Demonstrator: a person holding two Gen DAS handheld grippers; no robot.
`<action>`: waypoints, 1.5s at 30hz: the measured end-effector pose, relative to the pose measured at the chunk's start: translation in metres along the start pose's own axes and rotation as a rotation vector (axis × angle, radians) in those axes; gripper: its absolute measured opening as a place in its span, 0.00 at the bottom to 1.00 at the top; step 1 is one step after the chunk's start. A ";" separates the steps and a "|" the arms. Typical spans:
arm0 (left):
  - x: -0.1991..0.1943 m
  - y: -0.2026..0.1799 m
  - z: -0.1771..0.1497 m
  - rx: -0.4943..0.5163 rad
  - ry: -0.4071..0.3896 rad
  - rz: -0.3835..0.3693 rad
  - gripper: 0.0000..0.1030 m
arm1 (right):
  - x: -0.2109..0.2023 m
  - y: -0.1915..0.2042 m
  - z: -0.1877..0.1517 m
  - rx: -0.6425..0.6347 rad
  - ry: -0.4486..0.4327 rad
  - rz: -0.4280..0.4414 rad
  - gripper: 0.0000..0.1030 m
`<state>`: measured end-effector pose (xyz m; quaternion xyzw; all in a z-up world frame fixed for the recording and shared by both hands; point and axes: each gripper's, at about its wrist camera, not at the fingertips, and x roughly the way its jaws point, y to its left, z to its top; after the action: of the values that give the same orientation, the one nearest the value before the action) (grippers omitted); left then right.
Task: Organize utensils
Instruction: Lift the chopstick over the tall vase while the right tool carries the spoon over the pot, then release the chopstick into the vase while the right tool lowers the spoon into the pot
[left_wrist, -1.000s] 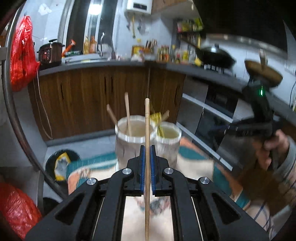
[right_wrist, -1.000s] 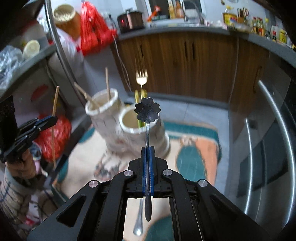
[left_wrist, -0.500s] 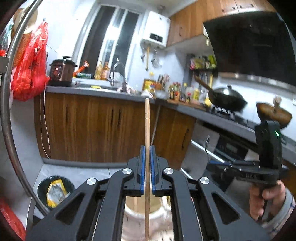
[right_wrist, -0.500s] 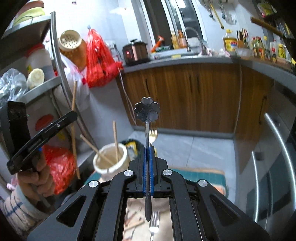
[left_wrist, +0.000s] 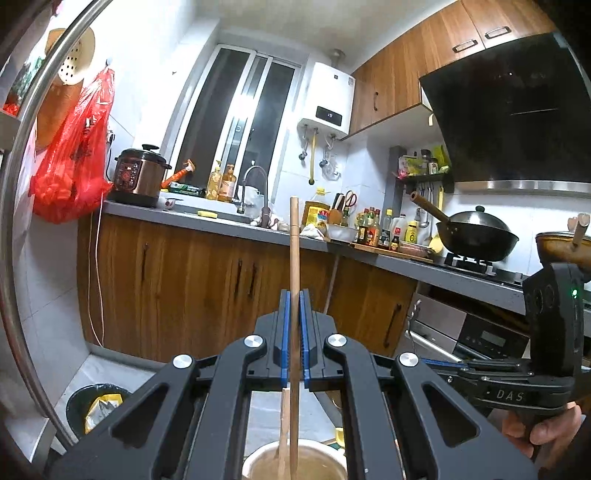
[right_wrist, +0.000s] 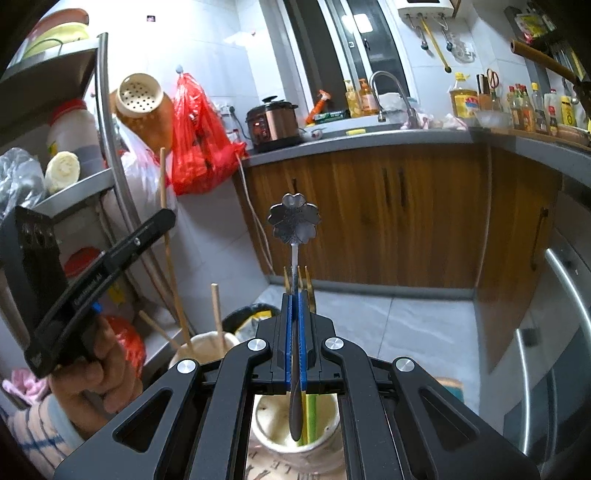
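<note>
Being lifted level since a second ago: chopstick (left_wrist: 294, 258) clenched in left tongs (left_wrist: 294, 295); flower-ended spoon (right_wrist: 294, 221) clenched in right tongs (right_wrist: 294, 295), over pale holders (right_wrist: 295, 435), insertion pending.

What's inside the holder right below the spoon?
Inside the holder, below the spoon, stand a fork and green handles. The right gripper hides their middles.

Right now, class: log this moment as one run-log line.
left gripper: shut on chopstick | right gripper: shut on spoon | both above holders
</note>
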<state>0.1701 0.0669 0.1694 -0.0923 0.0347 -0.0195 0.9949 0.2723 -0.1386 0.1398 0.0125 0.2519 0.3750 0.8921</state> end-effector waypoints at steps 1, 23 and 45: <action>0.002 0.000 -0.004 0.000 0.003 0.002 0.05 | 0.001 0.001 -0.001 -0.008 -0.008 -0.008 0.04; -0.026 -0.003 -0.066 0.094 0.152 0.070 0.05 | 0.022 0.000 -0.066 -0.028 0.129 -0.077 0.04; -0.036 -0.006 -0.039 0.151 0.155 0.077 0.31 | 0.018 -0.003 -0.058 -0.049 0.161 -0.098 0.21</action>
<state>0.1307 0.0553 0.1342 -0.0140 0.1135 0.0092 0.9934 0.2586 -0.1383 0.0811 -0.0517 0.3138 0.3366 0.8863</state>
